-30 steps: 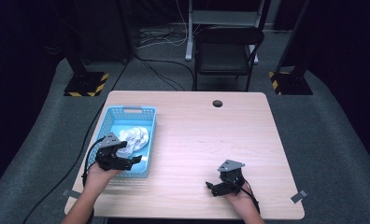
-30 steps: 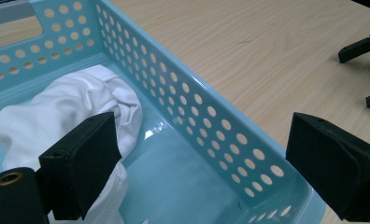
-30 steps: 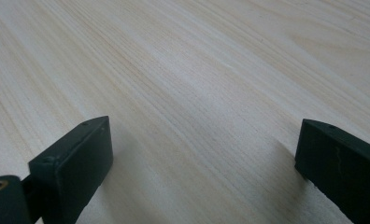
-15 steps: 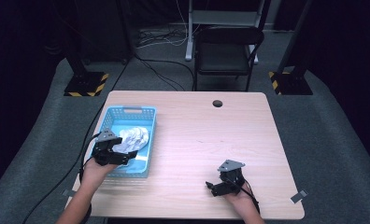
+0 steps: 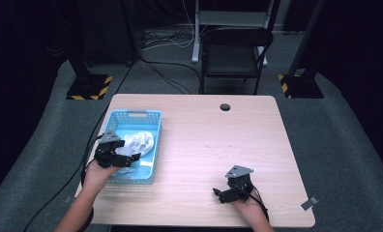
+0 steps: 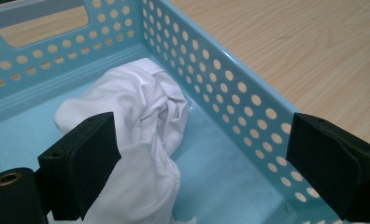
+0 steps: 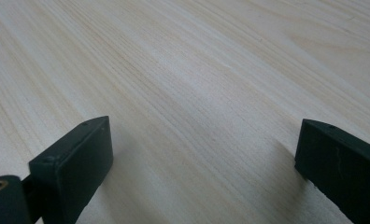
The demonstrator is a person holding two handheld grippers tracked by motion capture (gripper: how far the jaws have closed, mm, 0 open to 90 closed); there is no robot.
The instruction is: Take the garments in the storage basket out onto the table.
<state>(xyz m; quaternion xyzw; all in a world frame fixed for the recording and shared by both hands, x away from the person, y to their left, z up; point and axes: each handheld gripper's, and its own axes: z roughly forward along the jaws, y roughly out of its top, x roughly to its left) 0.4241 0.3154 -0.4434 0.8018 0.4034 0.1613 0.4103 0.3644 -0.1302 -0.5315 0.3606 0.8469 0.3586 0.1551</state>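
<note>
- The blue basket point(image 5: 153, 140) sits on the left part of the table point(image 5: 209, 145), with its perforated walls keeping the white cloth point(image 5: 139, 141) gathered in a crumpled heap on the basket floor, toward the far end by the handle slot.
- The left gripper point(image 5: 124, 157) hangs over the near end of the basket, tipped down into it, which judging by the angle is a reach for the cloth.
- In the left gripper view the jaws stand wide apart: the white cloth point(image 6: 141, 140) lies right against the left jaw and runs under it, while the right jaw sits out by the basket's side wall point(image 6: 230, 93). Nothing is pinched yet; whether the left jaw actually presses the fabric I cannot tell.
- The wide opening fits a bulky, soft bundle, which will likely sag and trail once lifted.
- To the right of the basket the tabletop is bare wood up to the right gripper point(image 5: 222, 194), which rests low near the near edge of the table, well apart from the basket, seemingly parked out of the way while the left hand works.
- In the right gripper view its jaws are also spread wide, with bare wood grain between them and nothing held; they appear to lie on or just above the table point(image 7: 197, 93).
</note>
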